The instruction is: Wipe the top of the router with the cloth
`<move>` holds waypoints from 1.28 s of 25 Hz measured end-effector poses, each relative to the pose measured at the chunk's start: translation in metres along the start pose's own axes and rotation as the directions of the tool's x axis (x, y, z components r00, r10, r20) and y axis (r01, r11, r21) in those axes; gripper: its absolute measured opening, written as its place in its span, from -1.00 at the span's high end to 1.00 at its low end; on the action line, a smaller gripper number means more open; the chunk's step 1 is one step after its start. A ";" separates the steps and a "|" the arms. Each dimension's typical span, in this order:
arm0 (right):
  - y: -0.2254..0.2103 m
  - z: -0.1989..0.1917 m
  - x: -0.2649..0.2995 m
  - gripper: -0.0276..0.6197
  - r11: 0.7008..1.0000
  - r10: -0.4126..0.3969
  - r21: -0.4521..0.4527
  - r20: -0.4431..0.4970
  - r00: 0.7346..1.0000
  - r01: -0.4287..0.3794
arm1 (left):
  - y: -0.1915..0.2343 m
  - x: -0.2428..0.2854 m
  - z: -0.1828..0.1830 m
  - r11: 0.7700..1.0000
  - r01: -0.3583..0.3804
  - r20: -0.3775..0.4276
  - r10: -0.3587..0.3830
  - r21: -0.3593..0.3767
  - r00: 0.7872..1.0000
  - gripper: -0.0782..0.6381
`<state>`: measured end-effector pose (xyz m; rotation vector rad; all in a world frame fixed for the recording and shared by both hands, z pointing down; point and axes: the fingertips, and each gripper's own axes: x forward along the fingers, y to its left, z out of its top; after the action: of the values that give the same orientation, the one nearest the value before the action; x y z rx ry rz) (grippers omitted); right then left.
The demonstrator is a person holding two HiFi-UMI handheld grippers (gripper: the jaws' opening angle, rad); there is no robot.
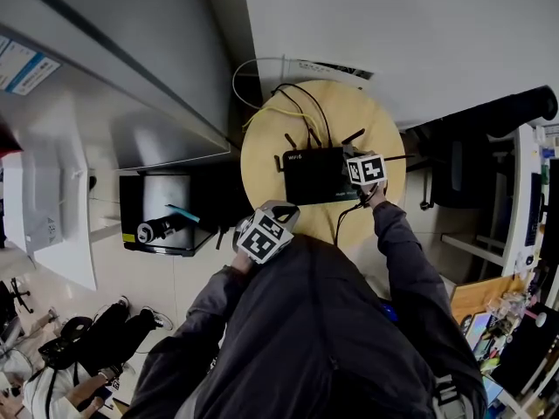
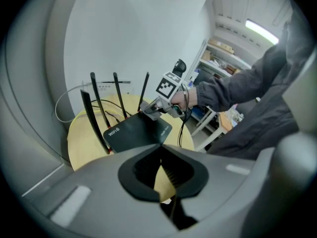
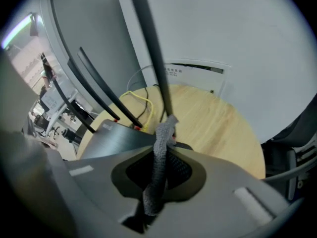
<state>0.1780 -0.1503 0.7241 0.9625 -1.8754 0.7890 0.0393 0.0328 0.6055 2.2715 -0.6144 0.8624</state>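
Note:
A black router [image 1: 314, 175] with several upright antennas lies on a round wooden table [image 1: 262, 147]. My right gripper [image 1: 367, 180] rests at the router's right end, shut on a grey cloth [image 3: 159, 172] that pokes out past the jaw tips onto the router's top [image 3: 111, 139]. The left gripper view shows that right gripper [image 2: 157, 106] pressing down on the router [image 2: 136, 133]. Off the table's near left edge hangs my left gripper [image 1: 265, 234], its jaws closed together with nothing in them.
A yellow cable [image 1: 288, 112], black leads and a white cable loop [image 1: 249, 68] run off the back of the router toward the wall. A grey cabinet [image 1: 131, 77] stands left, a black box [image 1: 162, 225] sits on the floor, and a chair [image 1: 454, 168] is on the right.

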 end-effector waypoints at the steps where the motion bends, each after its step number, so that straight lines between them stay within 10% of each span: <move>1: 0.015 0.003 0.001 0.82 1.000 0.030 -0.002 0.008 1.000 -0.030 | 0.001 0.000 -0.001 1.000 0.000 0.002 0.000 0.000 1.000 0.78; 14: 0.184 0.006 0.040 0.82 0.962 0.193 -0.184 -0.068 0.979 -0.203 | 0.002 -0.015 -0.009 1.000 -0.001 0.015 0.001 -0.005 1.000 0.78; 32: 0.120 -0.014 0.026 0.82 0.983 0.101 -0.144 -0.076 0.992 -0.111 | -0.009 -0.013 -0.008 0.999 0.044 0.015 -0.044 0.017 0.999 0.78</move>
<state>0.0721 -0.0868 0.7360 0.7399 -1.9087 0.7243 0.0326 0.0470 0.5976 2.2997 -0.5645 0.8322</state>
